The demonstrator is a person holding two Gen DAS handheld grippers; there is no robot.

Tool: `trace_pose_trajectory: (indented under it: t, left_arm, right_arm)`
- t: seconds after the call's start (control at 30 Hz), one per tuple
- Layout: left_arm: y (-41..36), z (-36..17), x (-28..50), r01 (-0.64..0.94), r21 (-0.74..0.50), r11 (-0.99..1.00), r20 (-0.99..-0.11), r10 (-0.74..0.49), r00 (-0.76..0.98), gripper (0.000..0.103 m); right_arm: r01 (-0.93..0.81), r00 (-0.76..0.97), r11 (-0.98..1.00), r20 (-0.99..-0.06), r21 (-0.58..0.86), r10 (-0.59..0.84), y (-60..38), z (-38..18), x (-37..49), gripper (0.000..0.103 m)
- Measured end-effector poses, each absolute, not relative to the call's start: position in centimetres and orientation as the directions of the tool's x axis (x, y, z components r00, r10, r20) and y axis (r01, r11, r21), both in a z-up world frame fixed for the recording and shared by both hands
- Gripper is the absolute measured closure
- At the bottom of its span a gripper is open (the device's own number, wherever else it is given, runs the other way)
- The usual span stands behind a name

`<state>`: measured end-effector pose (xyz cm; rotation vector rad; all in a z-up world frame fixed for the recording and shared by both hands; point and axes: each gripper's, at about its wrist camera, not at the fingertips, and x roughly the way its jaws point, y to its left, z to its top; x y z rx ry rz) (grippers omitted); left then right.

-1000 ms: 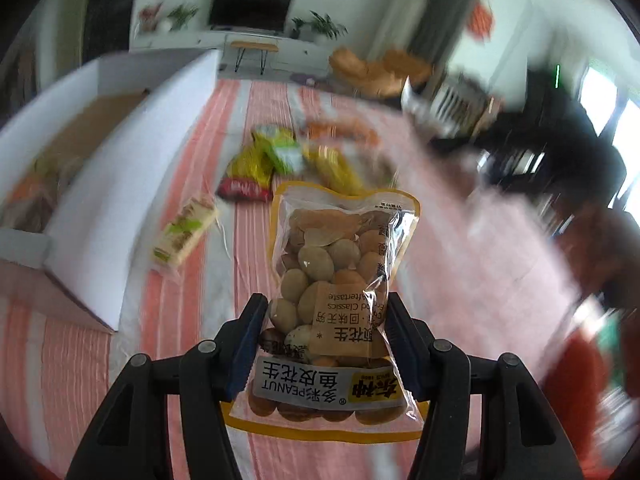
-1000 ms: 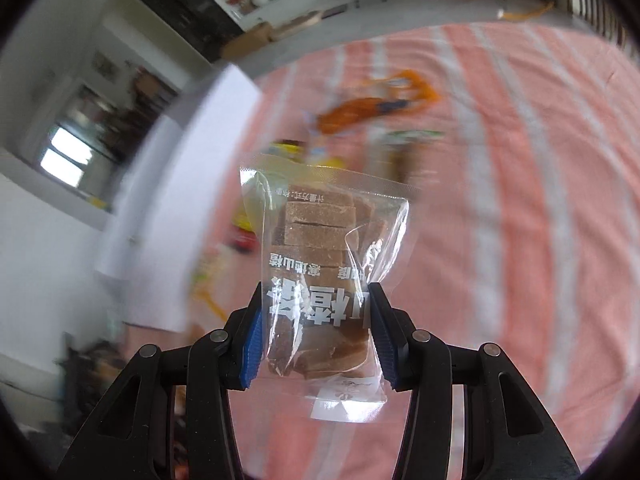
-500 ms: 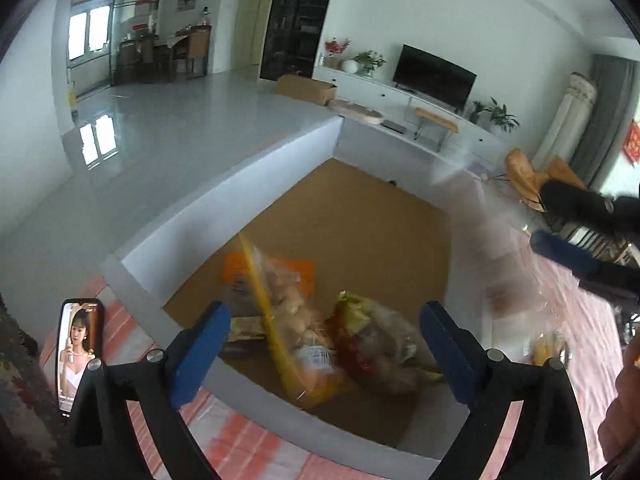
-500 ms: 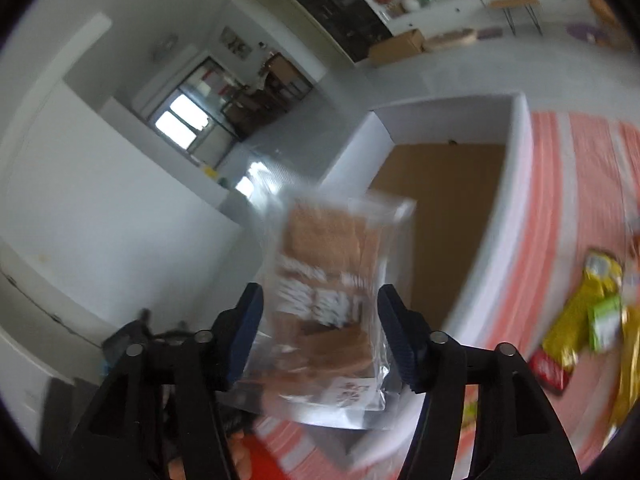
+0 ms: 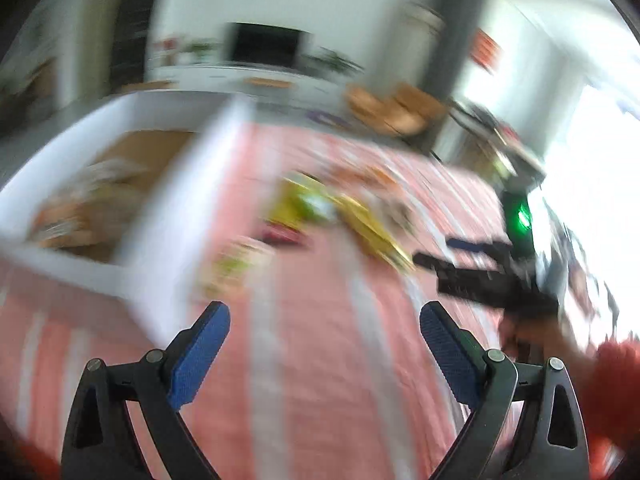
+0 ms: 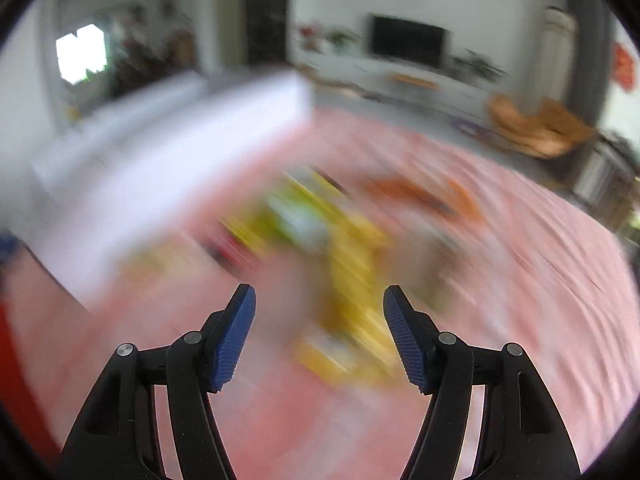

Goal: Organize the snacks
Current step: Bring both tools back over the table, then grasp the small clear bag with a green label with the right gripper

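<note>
Sitting at the left on the pink striped cloth [image 5: 320,360], a white box [image 5: 176,216] with a brown cardboard floor holds a few snack packets [image 5: 76,216] bunched in its near end; they show as orange, yellow and pale smears, and how many there are cannot be told. The far part of the box floor is bare. In the right wrist view the same box [image 6: 168,168] shows only its white outer wall, at the left.

More snacks lie loose on the cloth to the right of the box: a pale green and yellow packet [image 5: 236,264] just beside the box wall, a red one [image 5: 284,236] a little farther off, a yellow and green bag [image 5: 304,204] beyond it, a long yellow bag [image 5: 372,232] slanting toward the right, and orange packets [image 5: 372,176] at the far end of the heap. In the right wrist view the yellow bags [image 6: 352,264] lie straight ahead of the fingers, with the orange packets [image 6: 424,196] farther off to the right.

Both pictures are smeared by motion, so no brand, label or writing can be read on any packet.

The left gripper [image 5: 324,332] stands wide open with nothing between its blue pads [image 5: 200,352]. The right gripper [image 6: 319,320] has just been opening and is empty too, its blue pads [image 6: 236,336] parted over the cloth; it also shows at the right of the left wrist view [image 5: 468,256], held by a hand [image 5: 532,332] in a red sleeve [image 5: 616,392].
</note>
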<state>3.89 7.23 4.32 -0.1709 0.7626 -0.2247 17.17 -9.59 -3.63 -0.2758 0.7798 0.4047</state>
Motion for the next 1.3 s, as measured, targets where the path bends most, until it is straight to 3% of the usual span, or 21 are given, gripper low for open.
trace_pose_trajectory:
  t: [0.13,0.33,0.43,0.5,0.67,1.3]
  left_arm:
    - [0.9,0.5,5.2,0.229,-0.147,0.962,-0.735,-0.261,0.626,0.008]
    - [0.5,-3.1,5.7,0.169,-0.077,0.983,-0.795,-0.162,0.584,0.008]
    - [1.4,-3.9,5.7,0.139,-0.051,0.989,-0.798,-0.124,0.589,0.008]
    - [2.1,-4.6,6.1,0.132,-0.055,0.990,-0.802,-0.123,0.585,0.008]
    - [2.3,-5.0,6.6,0.148,-0.027,0.989,-0.794,-0.112,0.597,0.008]
    - [2.1,-4.9,6.4,0.155,-0.014,0.988,-0.806,-0.103,0.583,0.000]
  right_arm:
    - [-0.287,0.650,0.955,-0.748,-0.079,0.133,-18.2,-6.0,16.1,0.033]
    - [-0.150,0.625,0.988,-0.772,0.031,0.119,-22.9,-7.8,15.5,0.033]
    - [-0.156,0.631,0.986,-0.762,0.059,0.146,-23.6,-7.7,15.2,0.032]
    - [-0.165,0.619,0.985,-0.772,0.052,0.145,-23.7,-7.7,15.1,0.026]
    - [-0.173,0.611,0.985,-0.785,-0.005,0.103,-23.3,-7.5,13.6,0.020]
    - [-0.171,0.611,0.985,-0.785,-0.003,0.103,-23.8,-7.5,13.2,0.020]
